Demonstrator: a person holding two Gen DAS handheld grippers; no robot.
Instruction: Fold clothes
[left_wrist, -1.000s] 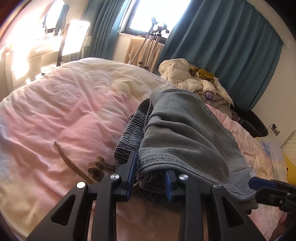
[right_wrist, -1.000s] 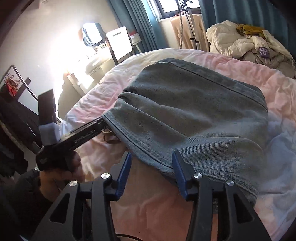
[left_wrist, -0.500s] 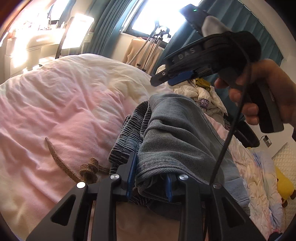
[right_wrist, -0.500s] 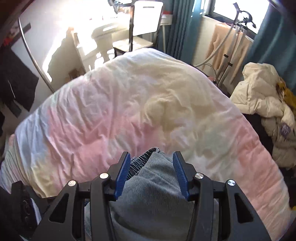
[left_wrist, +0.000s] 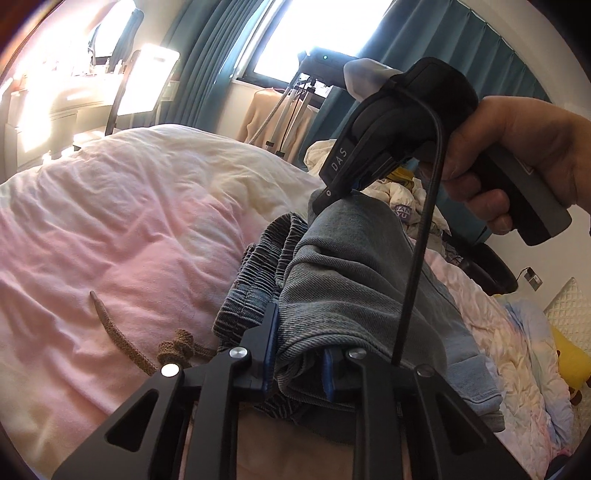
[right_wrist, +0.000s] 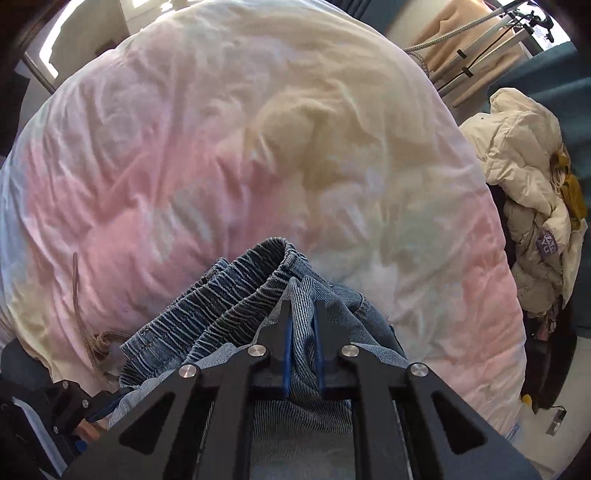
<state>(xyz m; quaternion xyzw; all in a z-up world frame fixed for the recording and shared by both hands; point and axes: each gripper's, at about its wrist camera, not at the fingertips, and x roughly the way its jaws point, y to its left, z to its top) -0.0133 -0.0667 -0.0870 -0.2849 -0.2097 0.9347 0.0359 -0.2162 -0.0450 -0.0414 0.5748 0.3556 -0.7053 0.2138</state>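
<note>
Folded blue-grey jeans (left_wrist: 354, 280) lie on a pink and cream duvet (left_wrist: 110, 229). My left gripper (left_wrist: 299, 354) is shut on the near folded end of the jeans. My right gripper (right_wrist: 301, 325) is shut on a pinch of the jeans (right_wrist: 236, 299) at the far end, beside the elastic waistband. In the left wrist view the right gripper (left_wrist: 332, 195) comes down from above onto the top of the jeans, held by a hand. A brown drawstring (left_wrist: 122, 339) trails from the jeans over the duvet.
A cream jacket heap (right_wrist: 532, 192) lies on a dark seat beside the bed. Teal curtains (left_wrist: 424, 74), a window and a clothes steamer stand (left_wrist: 291, 110) are behind. A yellow toy (left_wrist: 569, 354) lies at the far right of the bed.
My right gripper left the jeans' side hem, swung up over the pile to the far end and shut on the fabric there. My left gripper kept its hold.
</note>
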